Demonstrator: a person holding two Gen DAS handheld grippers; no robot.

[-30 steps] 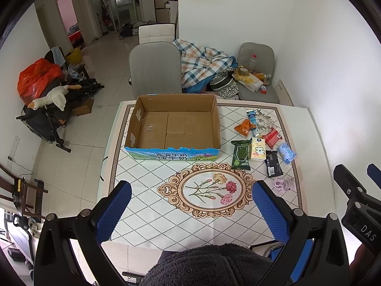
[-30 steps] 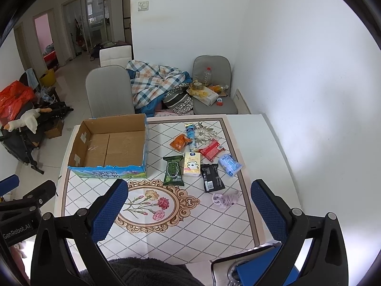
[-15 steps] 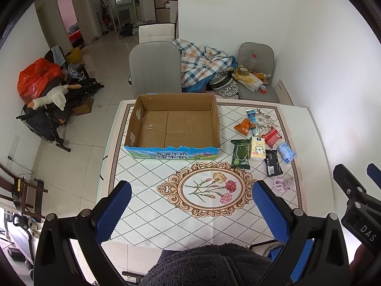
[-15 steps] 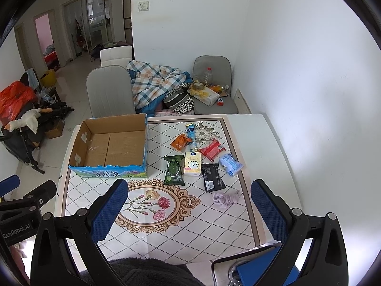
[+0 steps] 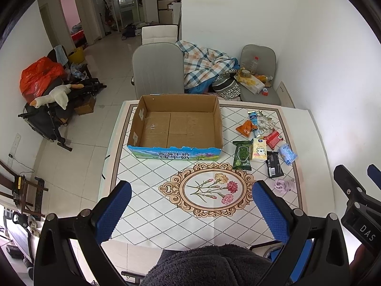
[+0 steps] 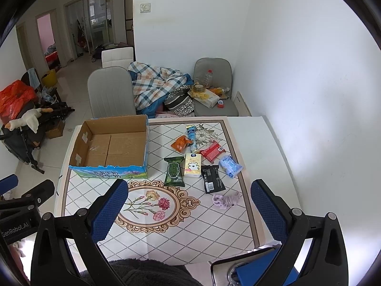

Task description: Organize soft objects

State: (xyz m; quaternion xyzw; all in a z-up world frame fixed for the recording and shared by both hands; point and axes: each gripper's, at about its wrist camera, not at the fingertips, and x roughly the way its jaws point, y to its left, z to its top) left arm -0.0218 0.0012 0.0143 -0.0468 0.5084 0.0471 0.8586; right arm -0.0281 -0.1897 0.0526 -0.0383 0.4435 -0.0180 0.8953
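An empty cardboard box (image 5: pixel 176 124) (image 6: pixel 112 145) stands on the table's far left. To its right lie several soft packs: a green pack (image 5: pixel 242 155) (image 6: pixel 174 171), a yellow tissue pack (image 5: pixel 259 149) (image 6: pixel 192 165), a black pack (image 5: pixel 274 164) (image 6: pixel 212 178), a red pack (image 6: pixel 212 152), a blue pack (image 6: pixel 230 166), an orange pouch (image 6: pixel 180 143) and a lilac cloth (image 5: pixel 282 186) (image 6: pixel 225 200). My left gripper (image 5: pixel 190 211) is open and empty, high above the near edge. My right gripper (image 6: pixel 189 209) is open and empty, also held high.
The table (image 5: pixel 147 190) has a patterned cloth with a flower medallion (image 6: pixel 147 202). Grey chairs (image 5: pixel 158 69) stand behind it, one holding a plaid blanket (image 6: pixel 154 83). A white wall (image 6: pixel 297 83) runs along the right. A dark fleece garment (image 5: pixel 209 264) lies below the grippers.
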